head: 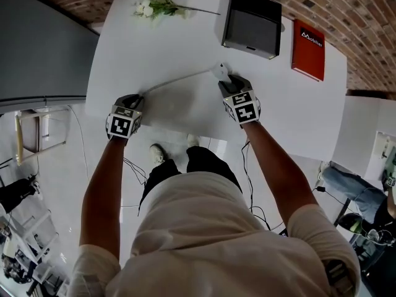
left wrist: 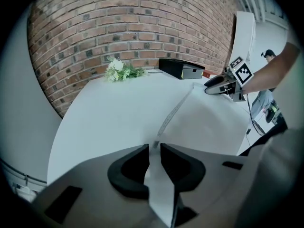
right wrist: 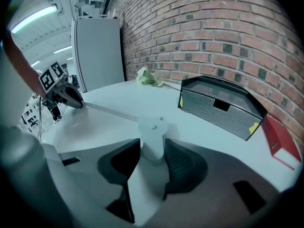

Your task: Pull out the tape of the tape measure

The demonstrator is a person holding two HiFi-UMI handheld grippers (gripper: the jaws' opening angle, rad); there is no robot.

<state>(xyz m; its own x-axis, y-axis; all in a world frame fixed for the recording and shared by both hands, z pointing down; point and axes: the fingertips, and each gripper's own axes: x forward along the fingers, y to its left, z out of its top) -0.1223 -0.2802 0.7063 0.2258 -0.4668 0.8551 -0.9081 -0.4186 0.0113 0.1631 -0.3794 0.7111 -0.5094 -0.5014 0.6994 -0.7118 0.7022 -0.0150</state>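
Note:
A white tape measure (head: 221,72) stands on the white table (head: 148,48). My right gripper (head: 225,80) is shut on its round body (right wrist: 153,129), a pad against each side. From the case the thin tape (head: 179,79) runs left, flat along the table, to my left gripper (head: 141,96) near the table's front left edge. In the left gripper view the tape (left wrist: 173,113) ends just at the tips of my left gripper (left wrist: 154,148). Its jaws stand a little apart with bare table showing between them, so it is open and the pads do not press the tape end.
A black box (head: 252,22) and a red book (head: 308,48) sit at the back right. White flowers (head: 154,5) lie at the back middle. A brick wall backs the table. The table's front edge runs just under both grippers, with the person's legs below.

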